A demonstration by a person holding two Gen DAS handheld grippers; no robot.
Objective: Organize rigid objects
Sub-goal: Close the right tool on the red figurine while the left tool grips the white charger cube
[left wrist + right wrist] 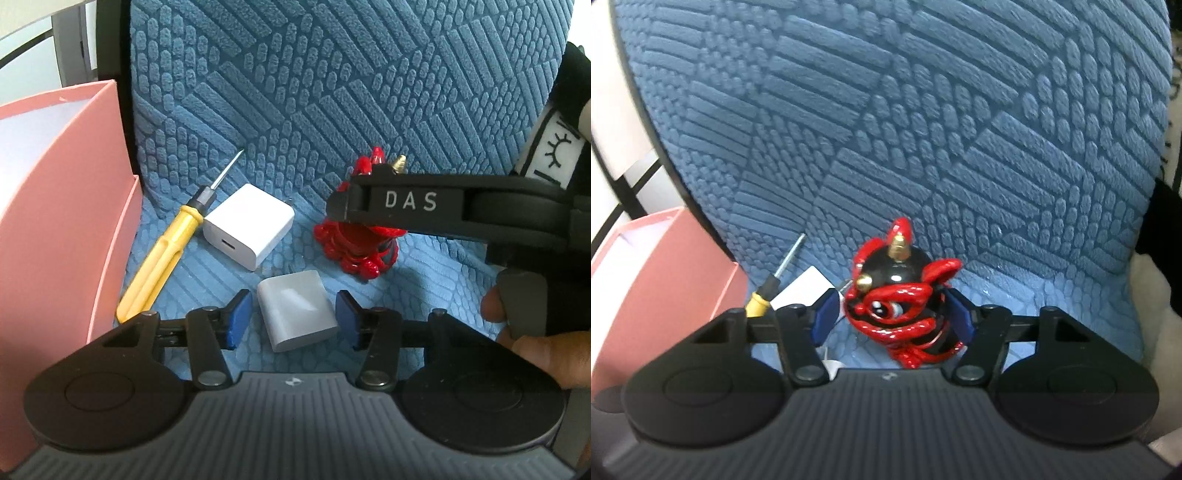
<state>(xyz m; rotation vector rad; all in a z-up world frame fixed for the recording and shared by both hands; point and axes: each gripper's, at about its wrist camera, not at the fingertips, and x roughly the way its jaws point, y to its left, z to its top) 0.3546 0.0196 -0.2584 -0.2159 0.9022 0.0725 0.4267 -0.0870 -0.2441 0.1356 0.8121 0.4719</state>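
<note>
On the blue textured cushion lie a yellow screwdriver (159,258), a white charger cube (248,225), a small white-grey block (297,310) and a red and black lion figurine (354,247). My left gripper (294,319) is open, its blue pads on either side of the white-grey block with small gaps. My right gripper (891,317) is open around the figurine (901,295), its pads close to both sides. In the left wrist view the right gripper's black body (424,206) covers the figurine's upper part.
An open pink box (55,206) stands at the left edge of the cushion; it also shows in the right wrist view (661,273). The screwdriver (768,284) and charger (805,284) lie between box and figurine. The cushion (923,129) stretches far behind.
</note>
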